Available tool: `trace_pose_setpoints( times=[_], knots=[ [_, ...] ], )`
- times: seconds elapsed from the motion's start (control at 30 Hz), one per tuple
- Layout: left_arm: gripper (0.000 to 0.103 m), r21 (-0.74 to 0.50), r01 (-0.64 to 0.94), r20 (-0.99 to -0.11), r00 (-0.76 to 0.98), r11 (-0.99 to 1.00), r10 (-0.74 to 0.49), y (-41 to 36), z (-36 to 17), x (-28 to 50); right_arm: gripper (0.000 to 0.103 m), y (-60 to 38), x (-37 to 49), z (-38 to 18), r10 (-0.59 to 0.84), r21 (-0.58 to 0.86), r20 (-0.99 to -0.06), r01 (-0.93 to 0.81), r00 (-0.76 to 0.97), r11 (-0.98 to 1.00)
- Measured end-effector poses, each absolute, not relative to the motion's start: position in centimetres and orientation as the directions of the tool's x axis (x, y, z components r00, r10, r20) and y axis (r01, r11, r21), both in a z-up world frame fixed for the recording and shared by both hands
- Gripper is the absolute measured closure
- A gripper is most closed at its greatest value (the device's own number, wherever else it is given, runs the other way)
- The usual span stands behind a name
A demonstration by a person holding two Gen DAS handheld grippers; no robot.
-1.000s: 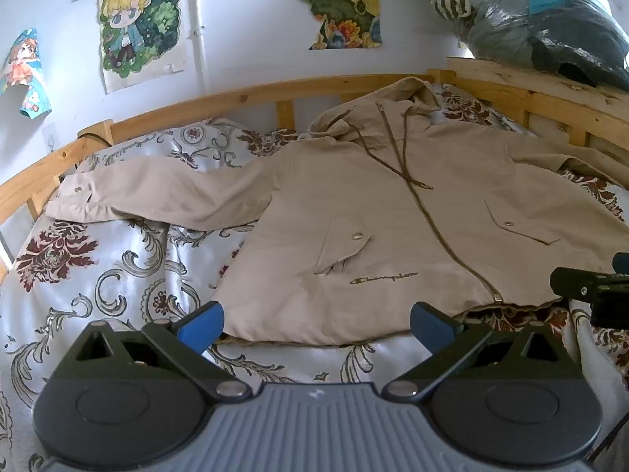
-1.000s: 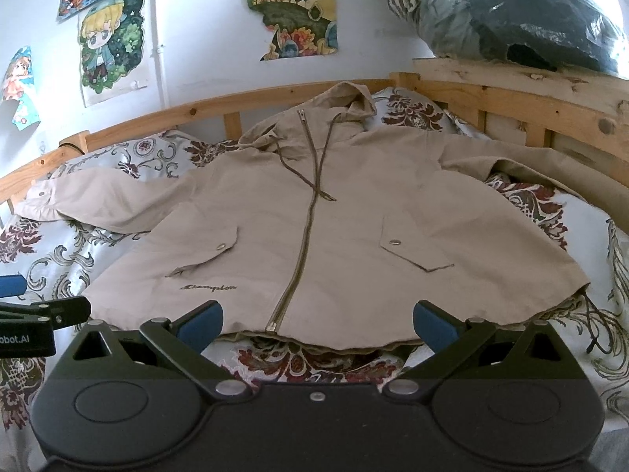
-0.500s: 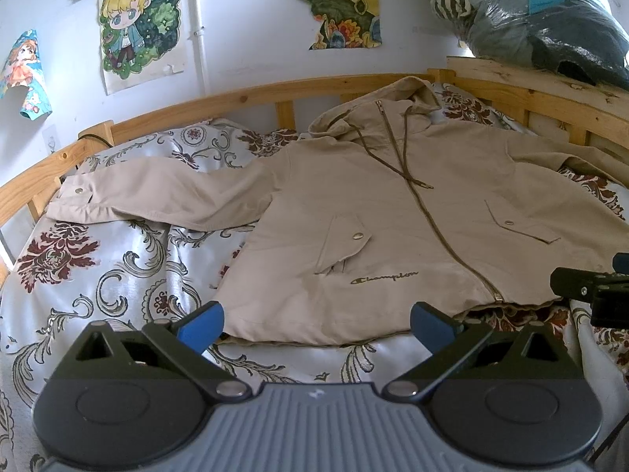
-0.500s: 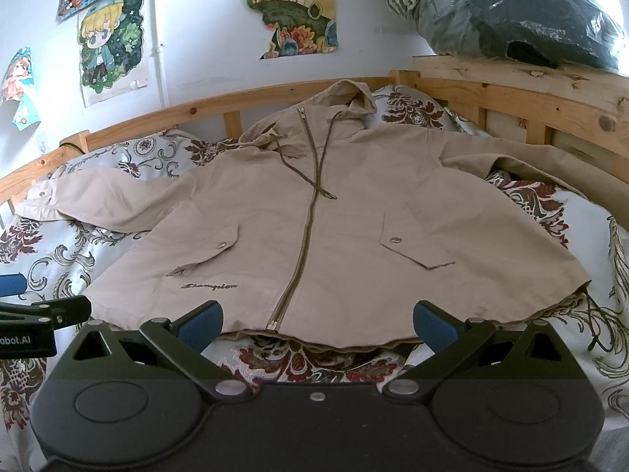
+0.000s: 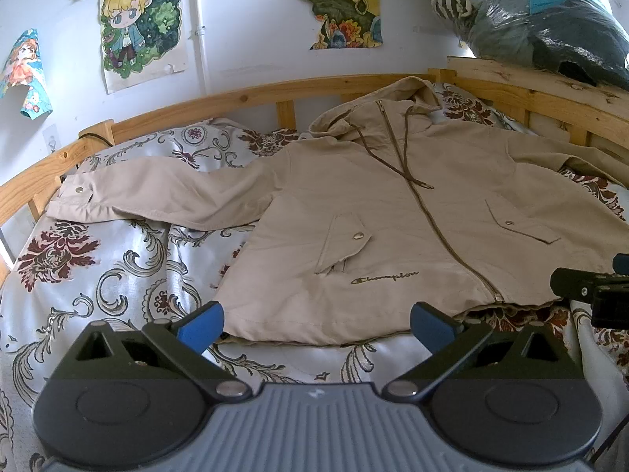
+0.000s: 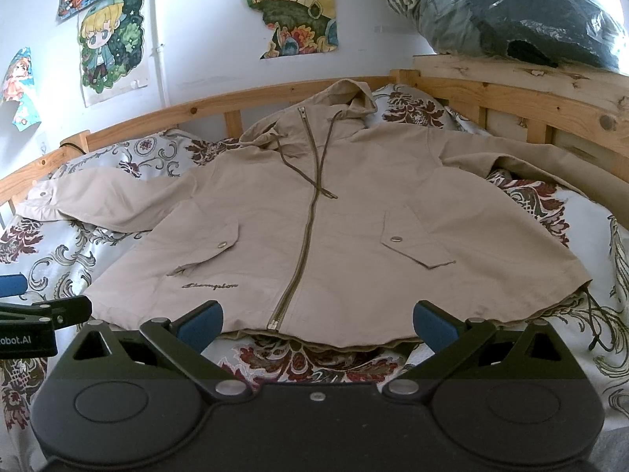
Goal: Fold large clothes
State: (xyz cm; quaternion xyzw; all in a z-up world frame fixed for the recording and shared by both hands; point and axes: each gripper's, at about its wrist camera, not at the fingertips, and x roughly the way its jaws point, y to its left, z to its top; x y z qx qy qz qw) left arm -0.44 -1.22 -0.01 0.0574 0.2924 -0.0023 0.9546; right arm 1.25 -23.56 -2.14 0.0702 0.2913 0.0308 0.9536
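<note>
Left gripper [image 5: 316, 324]: jaws spread wide, blue pads empty, poised just short of the jacket's hem at its left front corner. Right gripper [image 6: 317, 322]: jaws likewise wide and holding nothing, set before the hem at the foot of the zipper [image 6: 302, 247]. Each gripper shows at the edge of the other's view (neither touches the cloth).

Beige hooded jacket [image 5: 393, 216]: lies front-up and zipped on the bed, hem toward the grippers, hood [image 6: 346, 98] toward the far rail. Two snap pocket flaps flank the zipper; a stitched logo [image 5: 383, 278] sits below the left-hand flap. One sleeve [image 5: 157, 192] stretches flat to the left, its cuff near the rail; the other runs right along the frame.

Floral bedspread [image 5: 98, 275]: covers the bed beneath the jacket. Wooden bed frame [image 6: 511, 90]: encloses the far and right sides. Cartoon posters [image 6: 112, 39] hang on the white wall; bagged clothing [image 5: 530, 19] rests atop the right rail.
</note>
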Motion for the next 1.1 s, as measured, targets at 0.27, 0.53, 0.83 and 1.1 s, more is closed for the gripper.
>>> trace_pose_setpoints(
  times=[0.27,0.53,0.83,1.1],
  knots=[
    [0.001,0.109,0.037,-0.558,0.829,0.993,0.03,-1.2,0.0,-0.5,0.001,-23.3,1.5,-2.2,0.081,0.137,-0.569,-0.003,0.818,0.991],
    [0.001,0.11,0.035,-0.561,0.827,0.993,0.033,-1.2,-0.1,-0.6,0.001,-23.5,1.6,-2.2,0.078,0.149,-0.582,0.011,0.809,0.989],
    [0.001,0.108,0.03,-0.584,0.811,0.994,0.039,-1.1,-0.5,-0.4,0.001,-23.7,2.1,-2.6,0.023,0.127,-0.618,0.071,0.786,0.989],
    [0.001,0.134,0.02,-0.596,0.801,0.991,0.065,-1.4,-0.4,-0.1,0.001,-24.0,2.6,-3.1,-0.044,0.092,-0.659,0.138,0.751,0.986]
  ],
)
